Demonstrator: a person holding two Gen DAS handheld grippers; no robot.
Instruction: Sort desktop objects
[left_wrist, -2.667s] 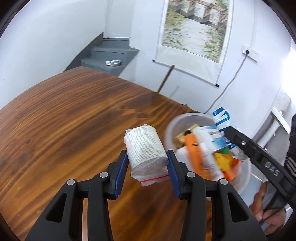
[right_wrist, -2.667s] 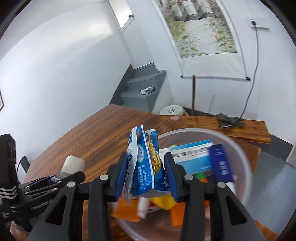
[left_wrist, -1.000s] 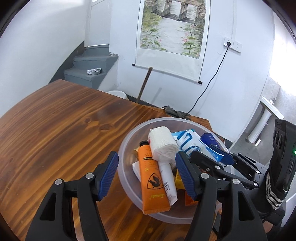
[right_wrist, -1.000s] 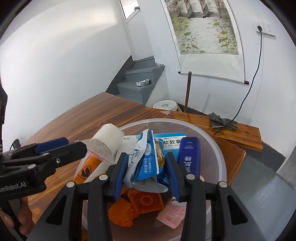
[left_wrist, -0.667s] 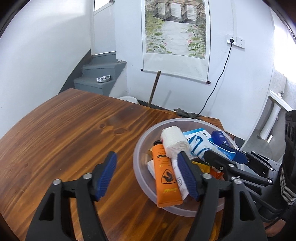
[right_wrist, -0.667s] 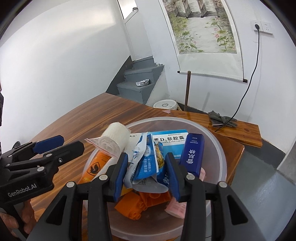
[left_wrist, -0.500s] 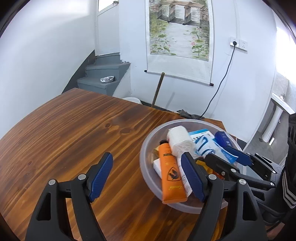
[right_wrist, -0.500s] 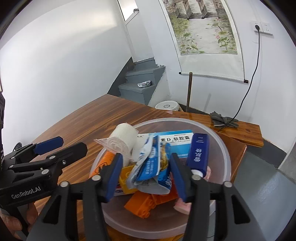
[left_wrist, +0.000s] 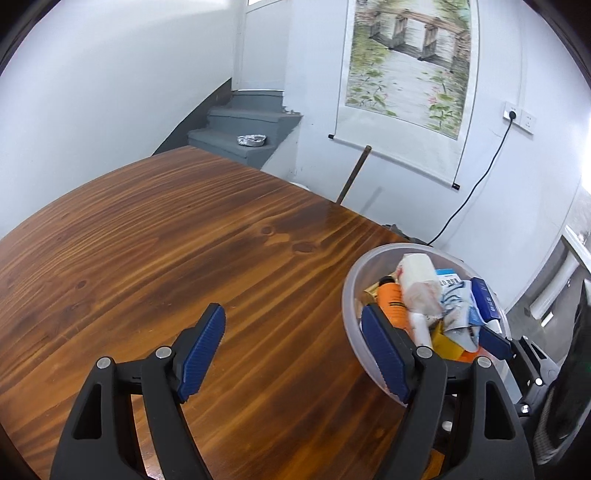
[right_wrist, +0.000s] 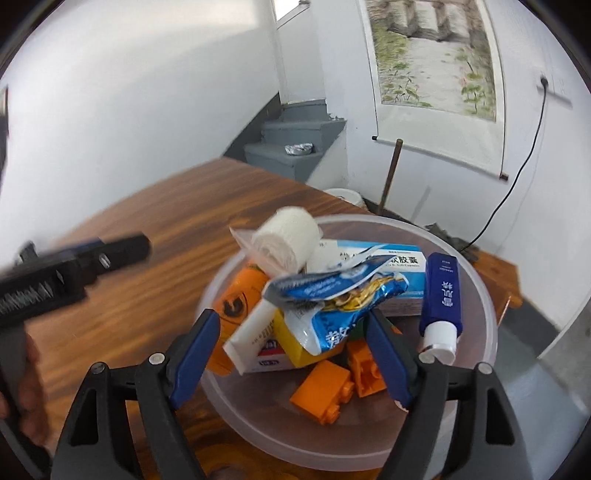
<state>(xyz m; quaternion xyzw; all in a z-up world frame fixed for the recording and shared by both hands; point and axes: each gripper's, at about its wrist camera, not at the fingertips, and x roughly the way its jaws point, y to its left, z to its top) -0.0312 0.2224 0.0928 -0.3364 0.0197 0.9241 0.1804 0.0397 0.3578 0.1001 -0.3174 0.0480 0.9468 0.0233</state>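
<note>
A clear plastic bowl (right_wrist: 480, 295) stands on the wooden table (left_wrist: 166, 240) and holds several items. On top lie a white bandage roll in a bag (right_wrist: 288, 240) and a blue snack packet (right_wrist: 332, 299). Below are an orange tube (right_wrist: 236, 295), a blue-and-white medicine box (right_wrist: 391, 266), a dark blue bottle (right_wrist: 441, 291) and orange blocks (right_wrist: 325, 387). My right gripper (right_wrist: 291, 354) is open and empty just above the bowl's near side. My left gripper (left_wrist: 291, 347) is open and empty over bare table, left of the bowl (left_wrist: 351, 295).
The table's far edge drops to a floor with grey stairs (left_wrist: 251, 122). A scroll painting (left_wrist: 410, 74) hangs on the white wall with a stick (left_wrist: 352, 177) leaning under it. A black cable (left_wrist: 476, 184) runs from a wall socket.
The left gripper let go of the bandage roll into the bowl and drew back left. The right gripper opened and released the blue packet onto the pile.
</note>
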